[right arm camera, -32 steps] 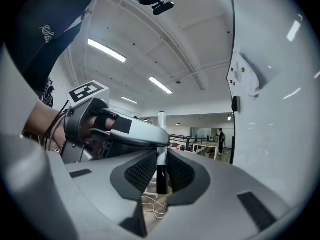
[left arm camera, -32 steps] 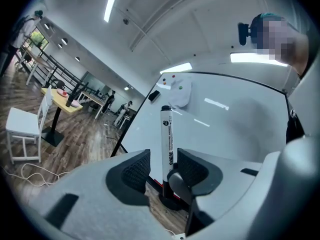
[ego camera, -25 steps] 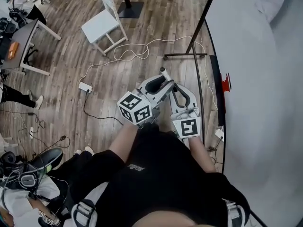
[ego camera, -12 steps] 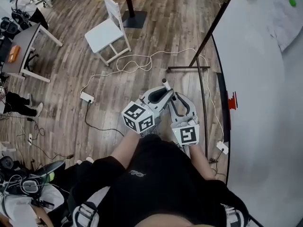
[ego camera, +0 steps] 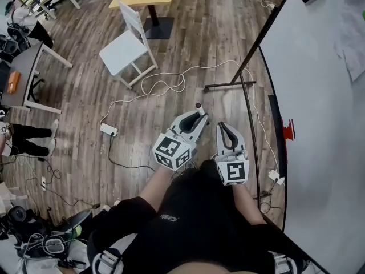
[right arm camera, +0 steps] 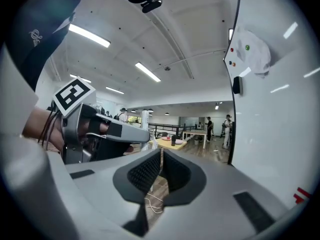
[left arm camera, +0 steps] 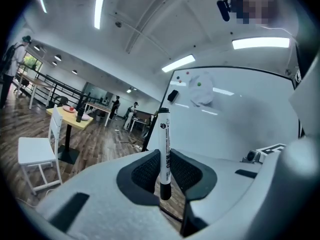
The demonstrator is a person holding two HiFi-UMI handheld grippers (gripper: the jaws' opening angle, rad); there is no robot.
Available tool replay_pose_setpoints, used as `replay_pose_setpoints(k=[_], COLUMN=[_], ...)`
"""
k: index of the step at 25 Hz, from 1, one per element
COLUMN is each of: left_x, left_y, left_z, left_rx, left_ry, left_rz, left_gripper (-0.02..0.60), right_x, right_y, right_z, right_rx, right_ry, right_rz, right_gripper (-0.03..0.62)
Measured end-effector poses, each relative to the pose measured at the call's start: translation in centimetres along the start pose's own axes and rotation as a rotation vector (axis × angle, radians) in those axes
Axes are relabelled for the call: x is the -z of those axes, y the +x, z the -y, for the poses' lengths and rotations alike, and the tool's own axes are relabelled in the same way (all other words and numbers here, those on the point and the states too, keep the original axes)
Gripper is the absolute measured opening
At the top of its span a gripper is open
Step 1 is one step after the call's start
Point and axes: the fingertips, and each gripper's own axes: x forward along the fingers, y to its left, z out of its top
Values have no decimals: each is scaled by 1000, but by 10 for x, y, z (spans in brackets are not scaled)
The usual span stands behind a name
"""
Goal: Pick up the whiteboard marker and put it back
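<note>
Left gripper (ego camera: 197, 119), jaws just closed, clamps the marker (left arm camera: 164, 149) upright; right gripper (ego camera: 223, 128), at its 3 o'clock, has just closed on nothing.

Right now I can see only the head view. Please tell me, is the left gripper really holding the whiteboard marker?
Observer: Yes. In its own view the left gripper has just closed its jaws on the whiteboard marker, which stands upright between them.
Operator: And the other one, please?
Observer: The right gripper is empty. Its jaws have just been closing and are almost together, with nothing between them.
</note>
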Motion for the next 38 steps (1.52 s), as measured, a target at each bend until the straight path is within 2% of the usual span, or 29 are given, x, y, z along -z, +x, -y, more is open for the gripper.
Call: replay_pose_setpoints(k=[2,6,13,17,20,25,30,34,38], left_x=[5,4,-18,-11,-6,-16,0,15,11], left_y=[16,64,157,204,230,267,294,326,338], left_z=[5,12,2,13,19,20,10,12,2], left_rx=[33,89,151,190,222,300,367,507,645], left_ry=[-1,4,79,110,115,144,138,157,180], left_rz=[-5,-11,-70,-89,-114,-160,-191,-232,-268], left_gripper=[60,60,60,60,60,60,60,60,60], right_x=[8,24,9,13,15,17,39,61,69], right_y=[4,18,69,70,71,78,83,85,98], right_z=[14,63,161,210,231,265,279,303,306], right_rx=[18,82,170,217,236,313,383,527,673], right_ry=[-12,67,39,54,30,90,76,107,145], right_rz=[-12,-32,15,42,51,25,1,-24,-52], right_gripper=[6,3,3,3,3,3,3,3,3])
